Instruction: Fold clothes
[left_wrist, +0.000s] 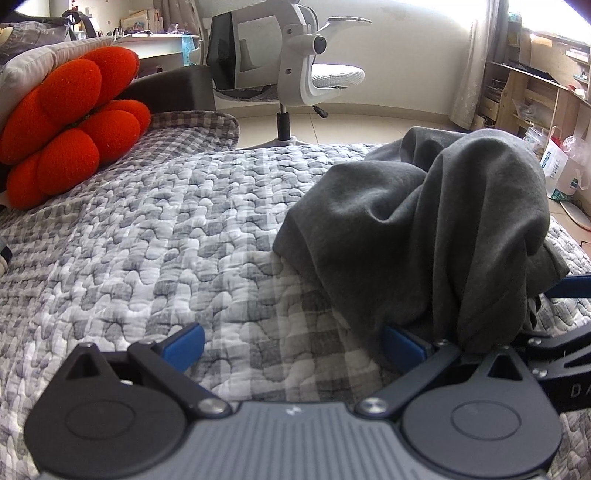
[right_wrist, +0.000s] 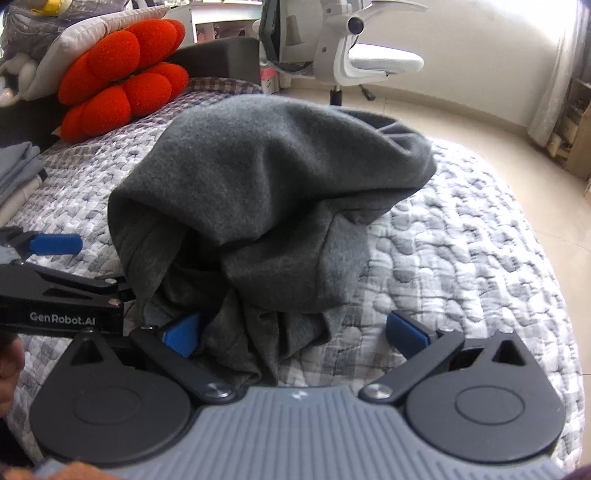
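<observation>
Lying heaped on the checked quilt (right_wrist: 461, 236) of the bed, toward the side nearest the floor and the office chair (left_wrist: 303, 66), a dark grey garment (right_wrist: 266, 206), bunched and humped, no fold lines readable. Looks like soft brushed knit, thickish, matte; judged limp and light to middling in weight, likely to sag and drag rather than hold shape, not slippery against rubber pads, nothing fragile. Left gripper (left_wrist: 291, 343) spread wide, nothing between the blue pads; its right finger sits against the heap's near foot, cloth draped over that finger's base but not pinched. Right gripper (right_wrist: 295, 332) also spread wide, a hanging tail of cloth lying between the fingers and brushing the left pad, not clamped. Both tools low at the near side of the bed, close together, the left one visible at the left edge of the right wrist view. Cannot tell collar, hem or sleeves from these views; a rolled hem-like edge shows on the heap's left flank. Best hold judged to be a seamed edge or corner, one per gripper, set apart so the cloth hangs flat when lifted. Red flower cushion (left_wrist: 70, 125) sits at the far left corner; folded pale cloths (right_wrist: 16, 170) lie at the left edge of the bed.
</observation>
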